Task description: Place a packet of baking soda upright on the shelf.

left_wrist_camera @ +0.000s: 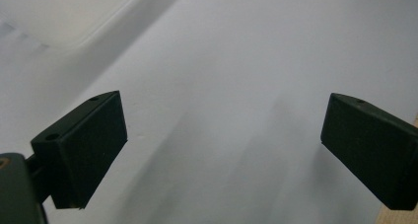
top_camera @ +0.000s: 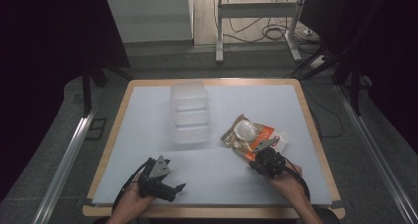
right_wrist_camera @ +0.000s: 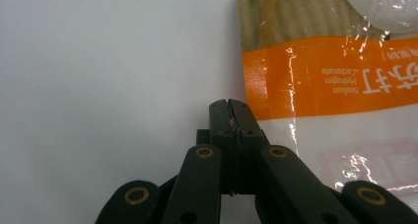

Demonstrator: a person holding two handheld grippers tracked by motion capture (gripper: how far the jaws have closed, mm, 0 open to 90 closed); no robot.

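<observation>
A clear-fronted pouch [top_camera: 254, 135] with an orange band and pale contents lies flat on the white mat, right of centre. My right gripper [top_camera: 267, 145] reaches over its near corner. In the right gripper view the jaws [right_wrist_camera: 230, 108] are pressed together against the left edge of the pouch [right_wrist_camera: 335, 81]; I see nothing between the pads. My left gripper [top_camera: 173, 174] rests near the front left of the mat, held by a hand. Its two black jaws [left_wrist_camera: 222, 145] stand wide apart over bare mat, holding nothing.
A translucent plastic box [top_camera: 191, 113] with ribbed sections stands at the middle back of the mat [top_camera: 148, 130], and its corner [left_wrist_camera: 59, 17] shows in the left gripper view. The wooden table edge [top_camera: 212, 211] runs along the front. Cables and desk legs lie beyond.
</observation>
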